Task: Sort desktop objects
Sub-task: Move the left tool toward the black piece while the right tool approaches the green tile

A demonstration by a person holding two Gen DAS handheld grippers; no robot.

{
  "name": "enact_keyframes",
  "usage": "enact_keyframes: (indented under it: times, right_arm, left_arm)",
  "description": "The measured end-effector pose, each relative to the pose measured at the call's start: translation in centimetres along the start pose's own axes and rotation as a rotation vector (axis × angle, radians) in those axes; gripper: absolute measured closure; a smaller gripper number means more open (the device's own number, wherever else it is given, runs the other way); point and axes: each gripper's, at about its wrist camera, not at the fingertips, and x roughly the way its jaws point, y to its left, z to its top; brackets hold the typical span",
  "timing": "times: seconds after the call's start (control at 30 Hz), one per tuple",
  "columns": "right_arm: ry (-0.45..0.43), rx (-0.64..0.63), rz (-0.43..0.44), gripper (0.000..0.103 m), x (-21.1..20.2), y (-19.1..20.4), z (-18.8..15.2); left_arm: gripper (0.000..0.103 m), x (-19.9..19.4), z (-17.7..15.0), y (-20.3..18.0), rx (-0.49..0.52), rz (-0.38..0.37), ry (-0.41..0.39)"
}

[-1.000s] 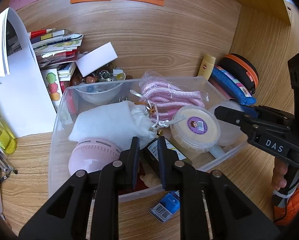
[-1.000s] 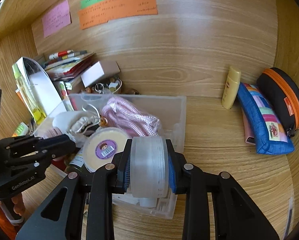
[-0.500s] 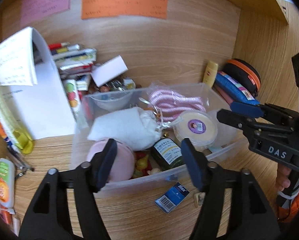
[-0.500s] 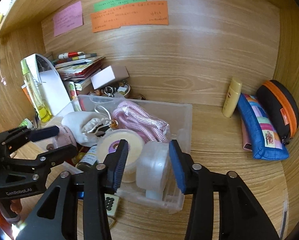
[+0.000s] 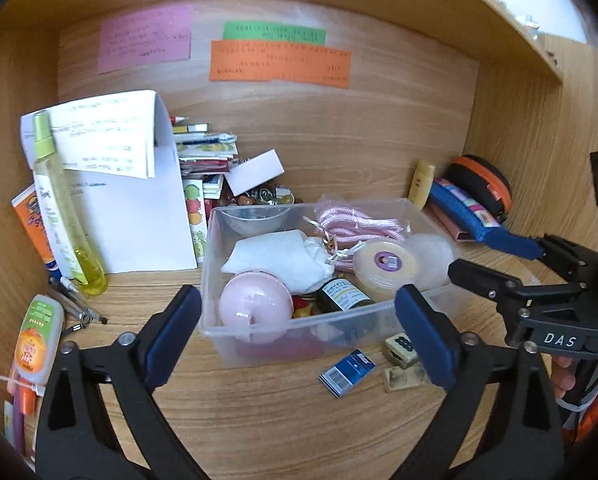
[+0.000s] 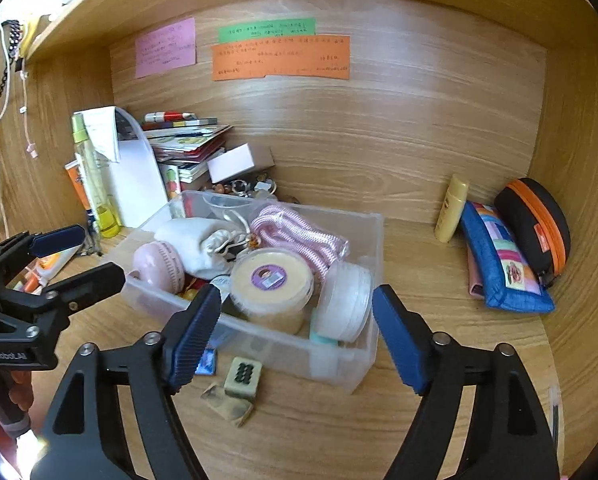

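Both tools are wide open and hold nothing: the left tool (image 5: 299, 320) and the right tool (image 6: 297, 332). A little tile (image 6: 243, 376) lies on the worktop just under the right tool. It looks hard and light; pinch its flat sides.

A storage bin (image 5: 259, 336) stands mid-desk, holding a drawstring pouch (image 5: 283, 258), a rope bundle (image 5: 359, 226), a lidded tub (image 5: 386, 266) and a round fan (image 5: 256, 309) (the fan nearest the front wall). Before the bin lie a small card packet (image 5: 347, 371) and a mahjong tile (image 6: 243, 376). Left stands a folded sheet (image 5: 139, 220) with a spray bottle (image 5: 63, 216); right, against the back wall, lie two pouches (image 6: 503, 256).
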Motion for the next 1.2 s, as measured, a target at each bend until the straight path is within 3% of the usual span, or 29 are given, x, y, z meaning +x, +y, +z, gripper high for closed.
enact_keyframes:
  times: [0.33,0.73,0.87,1.2]
  right_arm:
    - [0.014,-0.005,0.015,0.026,-2.5,1.2,-2.2]
    - [0.088,0.007,0.003,0.019,-2.9,1.0,-5.8]
    - [0.128,0.02,0.006,0.019,-2.4,0.6,-7.2]
    - [0.185,0.03,0.007,0.019,-1.3,0.4,-8.9]
  left_arm:
    - [0.001,-3.8,-2.7,0.4,-0.026,0.06,-0.032]
    - [0.001,-4.6,-7.0,0.4,-0.098,-0.015,0.118]
    - [0.001,-4.6,-8.5,-0.3,-0.094,0.023,0.154]
    - [0.001,-3.6,-11.9,-2.4,-0.053,0.033,0.23]
